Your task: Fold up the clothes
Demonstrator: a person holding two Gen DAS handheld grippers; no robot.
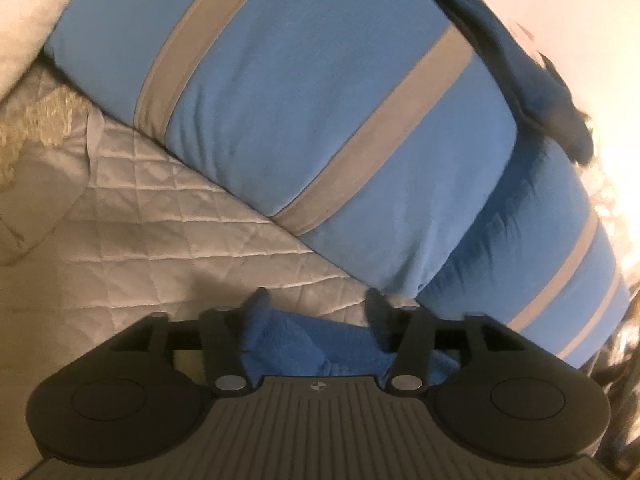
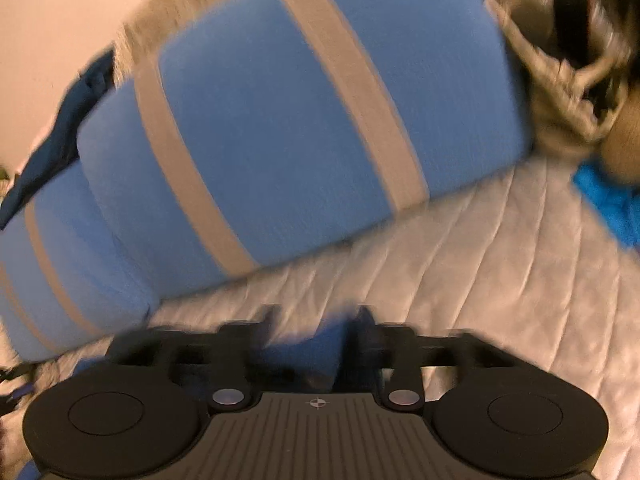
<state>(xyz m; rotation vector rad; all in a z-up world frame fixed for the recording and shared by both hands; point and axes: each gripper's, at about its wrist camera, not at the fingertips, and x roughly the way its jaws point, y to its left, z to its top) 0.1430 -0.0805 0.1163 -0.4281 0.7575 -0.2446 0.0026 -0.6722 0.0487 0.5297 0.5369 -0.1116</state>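
Observation:
A folded blue cloth with grey stripes (image 1: 320, 112) lies on a white quilted bed cover (image 1: 152, 232); it also shows in the right wrist view (image 2: 272, 120). My left gripper (image 1: 318, 304) has its fingers apart, and a bunch of blue fabric (image 1: 304, 344) lies between them close to the gripper body. My right gripper (image 2: 316, 320) is blurred, fingers apart, with blue fabric (image 2: 304, 344) between them. Whether either gripper pinches the fabric is not clear.
A dark blue garment (image 1: 532, 64) lies along the far edge of the striped cloth. A beige garment (image 2: 560, 92) and a bright blue item (image 2: 608, 200) lie at the right on the quilted cover (image 2: 480, 260). White fluffy fabric (image 1: 32, 12) is at the far left.

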